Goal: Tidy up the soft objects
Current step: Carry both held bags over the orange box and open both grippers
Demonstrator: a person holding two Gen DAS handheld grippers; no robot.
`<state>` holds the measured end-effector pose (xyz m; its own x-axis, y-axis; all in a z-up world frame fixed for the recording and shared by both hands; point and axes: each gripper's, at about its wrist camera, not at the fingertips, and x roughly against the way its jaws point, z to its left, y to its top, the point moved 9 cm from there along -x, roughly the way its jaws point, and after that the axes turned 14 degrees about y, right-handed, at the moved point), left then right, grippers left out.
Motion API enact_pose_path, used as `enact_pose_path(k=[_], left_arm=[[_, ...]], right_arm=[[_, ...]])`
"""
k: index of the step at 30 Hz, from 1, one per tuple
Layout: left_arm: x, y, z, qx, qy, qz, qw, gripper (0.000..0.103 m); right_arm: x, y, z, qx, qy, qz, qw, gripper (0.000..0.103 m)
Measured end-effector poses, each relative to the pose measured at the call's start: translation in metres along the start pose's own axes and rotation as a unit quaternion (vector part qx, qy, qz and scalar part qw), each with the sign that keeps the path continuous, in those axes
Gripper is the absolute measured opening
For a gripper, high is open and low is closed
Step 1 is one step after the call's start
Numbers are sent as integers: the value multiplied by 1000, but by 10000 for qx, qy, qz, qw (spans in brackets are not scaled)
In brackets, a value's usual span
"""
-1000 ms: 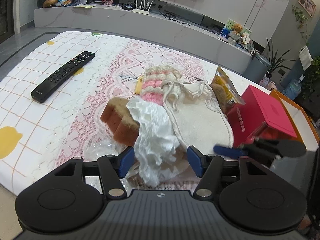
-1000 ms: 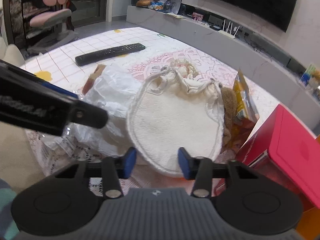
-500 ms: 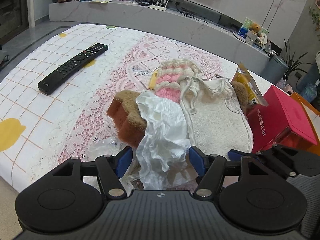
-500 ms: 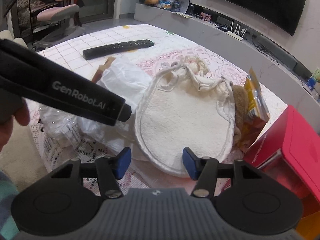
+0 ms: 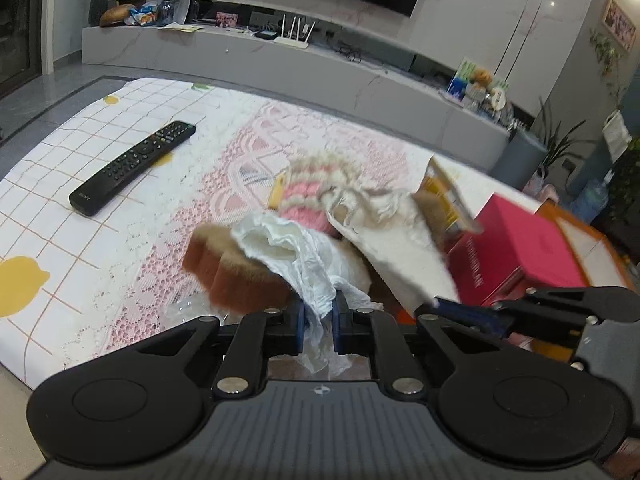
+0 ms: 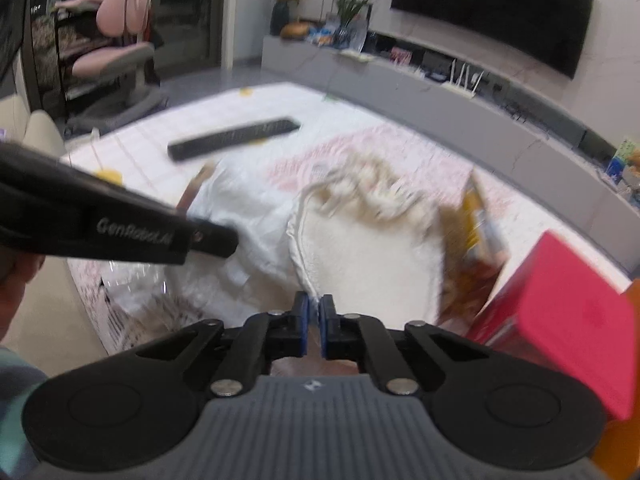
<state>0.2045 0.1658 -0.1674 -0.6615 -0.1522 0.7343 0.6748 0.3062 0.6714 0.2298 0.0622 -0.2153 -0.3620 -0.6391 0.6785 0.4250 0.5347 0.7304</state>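
Observation:
A heap of soft things lies on the lace-covered table (image 5: 132, 280). My left gripper (image 5: 318, 320) is closing, its blue pads pressing on a hanging fold of the white crinkled cloth (image 5: 296, 256). That cloth drapes over a brown plush piece (image 5: 236, 276). Behind them sits a pink and white knitted item (image 5: 308, 196). My right gripper (image 6: 314, 312) is shut on the near rim of the cream fleece bag (image 6: 368, 264), whose near edge is lifted in the left wrist view (image 5: 396, 256).
A black remote (image 5: 132, 168) lies at the left on the checked cloth. A red box (image 5: 520, 256) and an orange box (image 5: 600, 240) stand at the right, with a yellow snack packet (image 5: 444, 192) against the bag. Clear plastic (image 5: 188, 308) lies by the table's near edge.
Both grippers went from open to closed, the left on the white cloth, the right on the cream bag's rim. Both rose slightly and the bag's near edge lifted.

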Motion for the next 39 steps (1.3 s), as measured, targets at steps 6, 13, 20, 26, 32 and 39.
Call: enact_pose_path(k=[6,13,20,26,32,39], left_arm=[[33,21,-10,-143,-93,-409,9990,13],[54,29,-21,-194,-492,-390,9978,13],[92,38,-30,-237,-606,-796,9947,13],[130,48,-49,-388,-716,-1134,9902,13],[159,47,-87,-683,-932,-1384,9836,13],[166,40,-148,-1087,-1317,-1462,9744,13]], right_arm=[[46,29,-9,-117,-48,-511,9986,0],[93,46,-10,-254,-215,-895,9954,0],[132,36,-5,-373,-292,-1075,9931,0],[175,33,-6,-463,-347,-1430,9880,0],[219,28,-15,-628,-471,-1726,9819,0],[274,17,-34,-676,-946,-1978,9733,0]])
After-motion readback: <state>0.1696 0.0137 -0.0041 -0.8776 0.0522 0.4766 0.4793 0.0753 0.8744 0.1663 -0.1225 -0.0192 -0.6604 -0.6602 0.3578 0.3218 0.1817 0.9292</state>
